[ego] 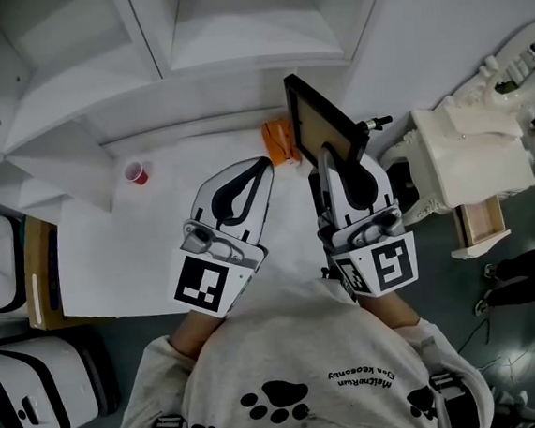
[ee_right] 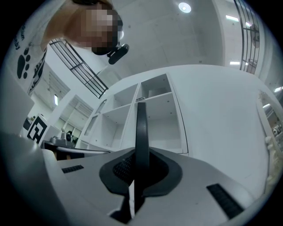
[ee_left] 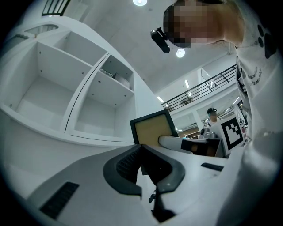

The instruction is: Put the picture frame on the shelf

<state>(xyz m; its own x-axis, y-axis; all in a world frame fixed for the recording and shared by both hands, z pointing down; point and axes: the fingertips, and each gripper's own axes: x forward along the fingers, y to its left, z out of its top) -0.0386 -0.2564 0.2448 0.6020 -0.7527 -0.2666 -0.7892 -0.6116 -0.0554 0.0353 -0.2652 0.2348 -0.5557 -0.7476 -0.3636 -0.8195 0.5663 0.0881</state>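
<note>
Picture frame [ego: 321, 120] — black-rimmed, stiff, probably light, with a face that likely marks easily; it stands upright at upper centre of the head view, short of the shelf [ego: 253, 67]. Right gripper [ego: 326, 158] pinches its lower edge — the sound hold; left gripper [ego: 261, 166] closed, empty.

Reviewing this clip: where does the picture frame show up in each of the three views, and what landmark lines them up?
Head view: picture frame upper centre, tilted, held by the right gripper.
Left gripper view: right of centre, tan face toward the camera.
Right gripper view: edge-on dark strip at centre, between that gripper's fingers.
Shared landmark: the white shelf unit.
</note>
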